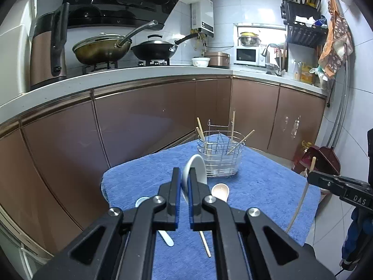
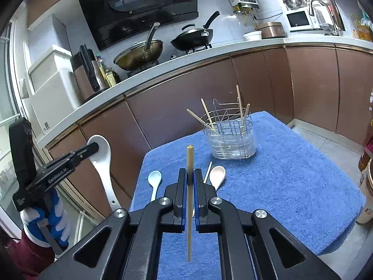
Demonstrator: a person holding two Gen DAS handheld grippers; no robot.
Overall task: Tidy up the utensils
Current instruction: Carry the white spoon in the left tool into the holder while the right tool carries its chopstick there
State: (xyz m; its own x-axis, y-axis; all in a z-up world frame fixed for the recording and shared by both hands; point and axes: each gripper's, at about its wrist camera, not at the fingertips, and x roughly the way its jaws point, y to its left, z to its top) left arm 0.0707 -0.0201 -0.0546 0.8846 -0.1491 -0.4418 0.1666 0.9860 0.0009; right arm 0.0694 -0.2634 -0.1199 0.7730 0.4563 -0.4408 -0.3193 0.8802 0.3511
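White ladle [image 1: 194, 171] clamped (left tool [image 1: 185, 182]), chopstick [image 2: 189, 186] right.

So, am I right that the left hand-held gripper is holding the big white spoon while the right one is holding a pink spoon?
Not quite: the right hand-held gripper holds a chopstick, as the right wrist view shows. The pink spoon lies on the blue towel. The left hand-held gripper does hold the big white spoon.

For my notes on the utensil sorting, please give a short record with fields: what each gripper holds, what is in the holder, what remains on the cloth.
left gripper: shut on white ladle spoon
right gripper: shut on chopstick
wire holder: upright on blue cloth, several chopsticks inside
still on cloth: pale blue spoon, pink spoon, one loose chopstick
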